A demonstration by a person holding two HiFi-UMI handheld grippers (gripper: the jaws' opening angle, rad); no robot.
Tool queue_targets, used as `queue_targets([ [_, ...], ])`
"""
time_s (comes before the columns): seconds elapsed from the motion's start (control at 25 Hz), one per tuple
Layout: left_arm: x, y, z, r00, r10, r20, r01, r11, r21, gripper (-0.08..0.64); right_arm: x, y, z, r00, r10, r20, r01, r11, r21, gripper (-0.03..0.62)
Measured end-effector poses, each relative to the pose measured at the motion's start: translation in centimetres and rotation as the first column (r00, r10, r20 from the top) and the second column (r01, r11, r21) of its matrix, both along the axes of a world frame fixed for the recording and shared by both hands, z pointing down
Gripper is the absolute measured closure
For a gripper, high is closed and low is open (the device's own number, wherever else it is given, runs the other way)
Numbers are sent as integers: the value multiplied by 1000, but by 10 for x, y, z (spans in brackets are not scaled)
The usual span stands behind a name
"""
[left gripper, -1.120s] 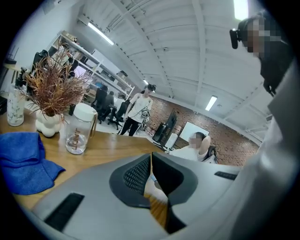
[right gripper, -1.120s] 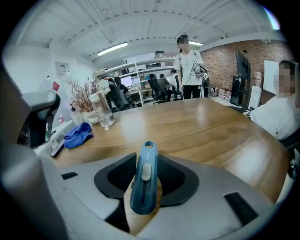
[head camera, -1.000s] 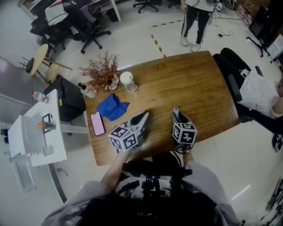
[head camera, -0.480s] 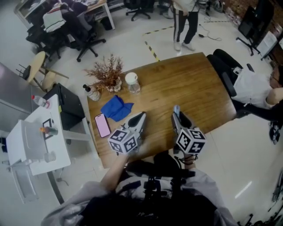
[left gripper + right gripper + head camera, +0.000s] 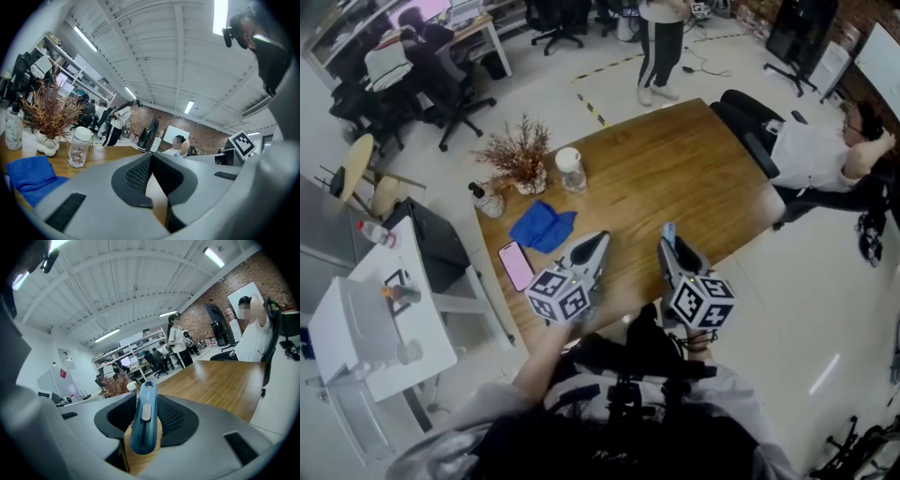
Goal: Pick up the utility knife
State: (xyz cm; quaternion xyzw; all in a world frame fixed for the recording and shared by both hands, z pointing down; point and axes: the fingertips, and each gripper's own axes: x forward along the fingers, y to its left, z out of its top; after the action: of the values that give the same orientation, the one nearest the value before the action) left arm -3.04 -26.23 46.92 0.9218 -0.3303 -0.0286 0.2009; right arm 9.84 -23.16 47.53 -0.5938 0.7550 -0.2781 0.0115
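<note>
Right gripper view: the right hand-held gripper [image 5: 143, 401] clamps the blue utility knife [image 5: 142, 427] between its jaws, clear of the desk [image 5: 220, 380]. The left hand-held gripper [image 5: 151, 159] has jaws together, empty.

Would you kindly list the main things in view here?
Table: one, brown wood, centre.
Dried plant: one, brown, far-left corner.
Jar: one, clear, beside plant.
Bottle: one, pale, left of plant.
Cloth: one, blue, table's left side.
Phone: one, pink, left edge.
Utility knife: one, blue, in right tongs.
Standing person: one, dark trousers, beyond table.
Seated person: one, white top, right.
Left tongs: one, grey, shut, empty.
Right tongs: one, grey, gripping utility knife.
</note>
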Motion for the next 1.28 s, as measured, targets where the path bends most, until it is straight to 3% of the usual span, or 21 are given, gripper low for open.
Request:
queue_targets([
  [0.44,-29,49,1,998,58,-9,-59,998,-24,555,-33,46,-7,998,57,9,-57,998,16,439],
  [0.56,-28,58,5,998,67,6,-67,997,-36,555,-36,54,-8,998,56,1,-56,998,5,439],
  [0.96,-13,67,3,996,66,-54,-69,997,-44,554,-31,60,2,999,21,-30,-22,999,-32,439],
  [1.28,-6,63,3,999,28,-41,-30,998,-55,554,-13,36,60,995,-24,-101,8,988,-154,439],
])
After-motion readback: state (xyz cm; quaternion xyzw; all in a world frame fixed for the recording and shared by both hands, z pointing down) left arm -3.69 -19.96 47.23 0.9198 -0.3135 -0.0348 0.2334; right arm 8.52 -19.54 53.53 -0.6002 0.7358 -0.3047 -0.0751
